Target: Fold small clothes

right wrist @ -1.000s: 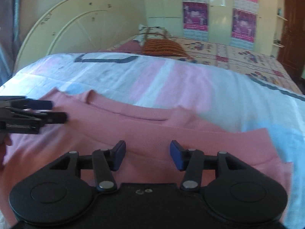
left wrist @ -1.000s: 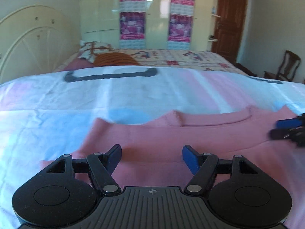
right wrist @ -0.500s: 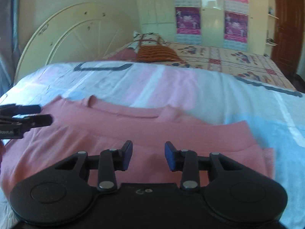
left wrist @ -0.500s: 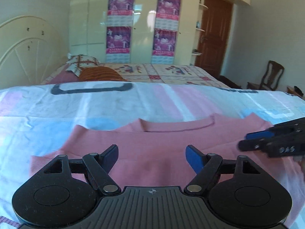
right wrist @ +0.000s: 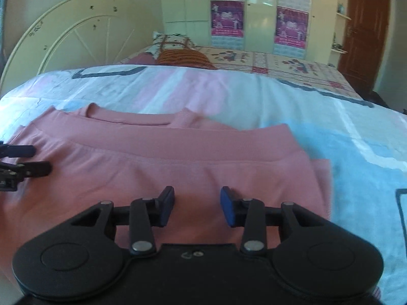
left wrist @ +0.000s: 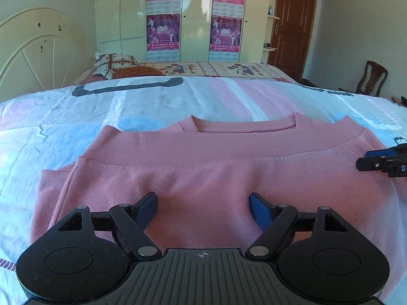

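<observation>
A pink sweatshirt (left wrist: 203,157) lies flat on the bed, folded so that its ribbed hem band rests just below the neckline (left wrist: 241,127). One cuff (left wrist: 51,183) sticks out at its left side. My left gripper (left wrist: 203,202) hovers over the near part of the fabric, open wide, with nothing between its blue pads. My right gripper (right wrist: 197,198) stands over the same sweatshirt (right wrist: 165,162), its jaws partly apart and not pressing on cloth. Each gripper shows at the edge of the other's view: the right gripper (left wrist: 381,158) and the left gripper (right wrist: 25,162).
A pastel pink, blue and white bedsheet (left wrist: 178,101) covers the bed around the garment. Pillows (left wrist: 119,67) lie by the cream headboard (right wrist: 76,40). Behind are a wardrobe with posters (left wrist: 162,33), a brown door (left wrist: 292,25) and a wooden chair (left wrist: 371,78).
Both grippers have drawn back and shifted sideways, so more of the sweatshirt shows. The left jaws have widened a little. The right jaws have narrowed.
</observation>
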`<state>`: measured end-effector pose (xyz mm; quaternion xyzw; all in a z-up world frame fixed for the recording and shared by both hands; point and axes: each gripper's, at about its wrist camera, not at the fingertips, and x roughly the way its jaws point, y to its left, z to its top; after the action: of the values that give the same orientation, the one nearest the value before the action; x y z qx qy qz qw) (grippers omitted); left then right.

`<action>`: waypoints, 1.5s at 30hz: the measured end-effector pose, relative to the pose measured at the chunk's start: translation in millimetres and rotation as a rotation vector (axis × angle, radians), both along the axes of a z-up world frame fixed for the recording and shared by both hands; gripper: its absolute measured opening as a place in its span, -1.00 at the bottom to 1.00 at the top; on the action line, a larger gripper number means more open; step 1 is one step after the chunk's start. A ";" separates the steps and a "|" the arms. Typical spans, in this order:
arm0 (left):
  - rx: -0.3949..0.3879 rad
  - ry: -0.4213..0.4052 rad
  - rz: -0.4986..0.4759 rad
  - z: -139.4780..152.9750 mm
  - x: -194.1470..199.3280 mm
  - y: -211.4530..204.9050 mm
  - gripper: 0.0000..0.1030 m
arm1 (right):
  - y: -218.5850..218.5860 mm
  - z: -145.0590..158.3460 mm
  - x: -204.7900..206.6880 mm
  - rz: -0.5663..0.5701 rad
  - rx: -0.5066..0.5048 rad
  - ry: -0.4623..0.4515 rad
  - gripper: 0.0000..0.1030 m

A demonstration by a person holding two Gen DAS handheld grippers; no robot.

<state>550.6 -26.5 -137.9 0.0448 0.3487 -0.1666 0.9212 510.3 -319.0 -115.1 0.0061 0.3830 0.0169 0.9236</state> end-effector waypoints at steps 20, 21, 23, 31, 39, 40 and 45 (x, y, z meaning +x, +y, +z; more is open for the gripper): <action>0.028 0.024 -0.033 6.5 -58.7 -66.4 0.54 | 66.4 -3.0 -44.0 0.160 0.015 -0.009 -0.40; 0.032 0.013 -0.036 10.4 -61.4 -65.8 0.54 | 67.2 -0.5 -44.8 0.158 0.015 -0.011 -0.40; 0.051 0.010 -0.029 11.2 -62.0 -61.9 0.54 | 68.7 2.6 -48.1 0.170 -0.001 -0.022 -0.39; 0.079 0.024 0.112 3.9 -64.1 28.5 0.54 | -14.2 3.6 -68.0 -0.030 -0.018 0.021 -0.43; 0.045 0.003 0.168 9.7 -81.3 64.2 0.53 | -53.1 9.9 -97.4 -0.124 0.037 -0.004 -0.35; 0.040 -0.006 0.155 13.0 -87.2 59.3 0.54 | -43.9 15.3 -103.8 -0.099 0.033 -0.032 -0.32; 0.086 -0.006 0.117 5.5 -111.3 33.1 0.54 | 0.3 10.3 -124.4 0.006 -0.003 -0.001 -0.41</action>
<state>439.3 6.6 -132.4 0.0646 0.3548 -0.0972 0.9276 385.9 -318.8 -104.8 0.0036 0.3825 0.0193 0.9237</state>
